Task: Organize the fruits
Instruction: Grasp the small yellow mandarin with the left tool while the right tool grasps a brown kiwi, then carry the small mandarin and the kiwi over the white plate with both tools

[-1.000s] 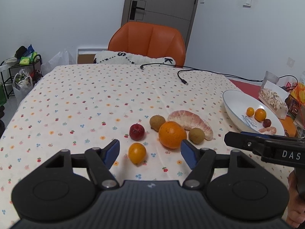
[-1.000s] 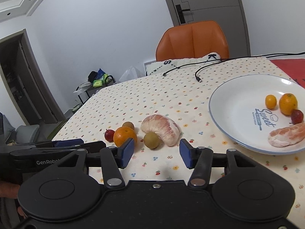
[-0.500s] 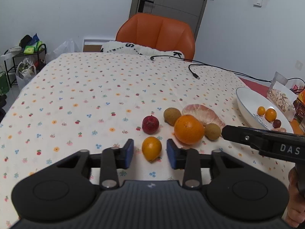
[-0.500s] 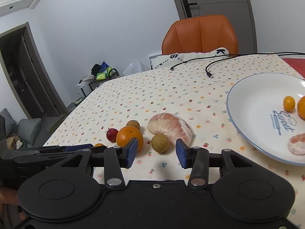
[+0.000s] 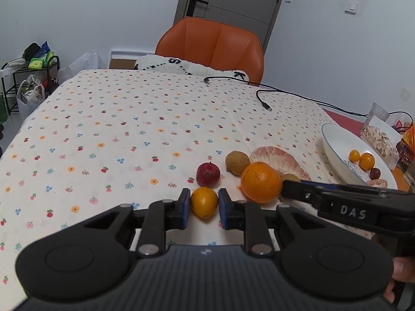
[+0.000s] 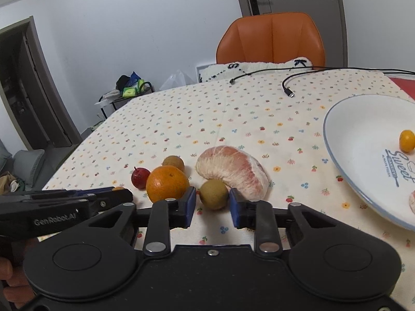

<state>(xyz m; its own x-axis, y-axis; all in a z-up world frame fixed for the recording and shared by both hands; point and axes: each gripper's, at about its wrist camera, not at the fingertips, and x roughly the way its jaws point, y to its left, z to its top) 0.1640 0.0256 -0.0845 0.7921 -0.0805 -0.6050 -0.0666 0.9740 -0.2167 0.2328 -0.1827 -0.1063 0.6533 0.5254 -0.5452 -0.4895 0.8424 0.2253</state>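
Both grippers have narrowed: left gripper now clamps the small orange fruit, its long axis upright; right gripper brackets 1 brown fruit, pads just apart.

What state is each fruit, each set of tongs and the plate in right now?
Left tongs: shut on the small orange fruit, on the tablecloth.
Right tongs: open, straddling the brown fruit.
Big orange: loose on the cloth.
Red fruit: loose, untouched.
Pomelo wedge: peeled, lying on the cloth.
Plate: partly filled.
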